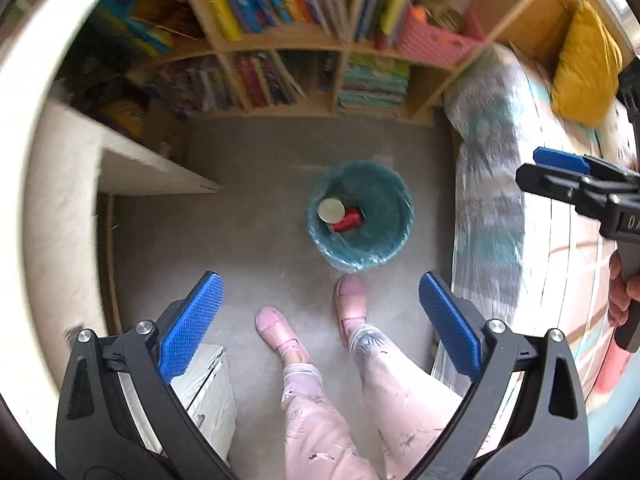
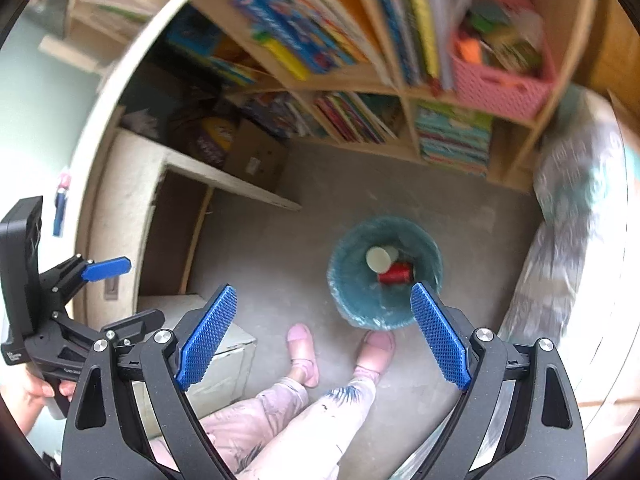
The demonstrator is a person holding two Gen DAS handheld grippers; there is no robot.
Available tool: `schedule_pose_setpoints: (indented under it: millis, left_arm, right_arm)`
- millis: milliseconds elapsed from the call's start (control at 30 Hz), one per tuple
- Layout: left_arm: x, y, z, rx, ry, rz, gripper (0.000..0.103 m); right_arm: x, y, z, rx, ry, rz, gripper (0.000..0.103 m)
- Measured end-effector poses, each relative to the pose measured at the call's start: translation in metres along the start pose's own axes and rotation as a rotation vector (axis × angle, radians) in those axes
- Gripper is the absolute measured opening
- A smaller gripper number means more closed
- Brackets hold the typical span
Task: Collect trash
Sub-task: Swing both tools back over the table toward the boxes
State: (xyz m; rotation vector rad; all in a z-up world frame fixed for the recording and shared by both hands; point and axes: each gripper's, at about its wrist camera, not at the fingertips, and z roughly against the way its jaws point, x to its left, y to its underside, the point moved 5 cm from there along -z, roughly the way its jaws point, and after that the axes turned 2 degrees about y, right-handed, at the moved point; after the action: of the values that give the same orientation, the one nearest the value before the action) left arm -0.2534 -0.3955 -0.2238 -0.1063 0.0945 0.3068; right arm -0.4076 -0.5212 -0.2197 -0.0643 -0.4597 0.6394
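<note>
A teal bin [image 1: 384,196] lined with clear plastic stands on the grey floor, also in the right wrist view [image 2: 360,304]. Inside lie a red can [image 1: 347,220] [image 2: 394,273] and a pale cup [image 1: 330,209] [image 2: 378,259]. My left gripper [image 1: 320,308] is open and empty, held high above the floor short of the bin. My right gripper [image 2: 324,320] is open and empty too, above the bin's near side. Each gripper shows at the edge of the other's view: the right one [image 1: 560,168], the left one [image 2: 106,269].
The person's pink shoes [image 1: 352,300] and legs stand just short of the bin. A white desk [image 1: 132,160] is at the left, a bookshelf [image 1: 336,44] behind, a bed under plastic wrap [image 1: 492,208] with a yellow pillow [image 1: 584,64] at the right.
</note>
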Motion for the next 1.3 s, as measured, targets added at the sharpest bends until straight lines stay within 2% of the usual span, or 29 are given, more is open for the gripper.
schedule_pose_setpoints:
  millis: [133,233,367,500,733,967,1133,1300]
  left_arm:
    - [0.023,0.009,0.038,-0.064,0.004,0.076,0.096]
    - [0.042,0.018,0.062,-0.102,-0.051,0.129,0.096]
    - [0.07,0.033,0.092,-0.156,-0.086,0.214,0.096]
    - [0.105,0.06,0.125,-0.215,-0.109,0.334,0.096]
    - [0.176,0.115,0.167,-0.257,-0.22,0.517,0.096]
    - [0.235,0.17,0.189,-0.278,-0.253,0.661,0.096]
    - [0.276,0.21,0.205,-0.263,-0.309,0.7,0.096]
    - [0.314,0.241,0.221,-0.272,-0.321,0.719,0.096]
  right_arm:
    - [0.048,-0.017,0.018,-0.012,-0.056,0.126,0.089]
    - [0.089,-0.031,0.03,-0.02,-0.1,0.237,0.089]
    - [0.144,-0.046,0.039,-0.016,-0.154,0.392,0.089]
    - [0.199,-0.054,0.045,-0.013,-0.215,0.523,0.089]
    - [0.284,-0.061,0.038,0.02,-0.3,0.684,0.089]
    - [0.367,-0.047,0.029,0.044,-0.362,0.826,0.089]
    - [0.42,-0.029,0.019,0.071,-0.395,0.886,0.089]
    - [0.474,-0.005,0.009,0.092,-0.396,0.961,0.089]
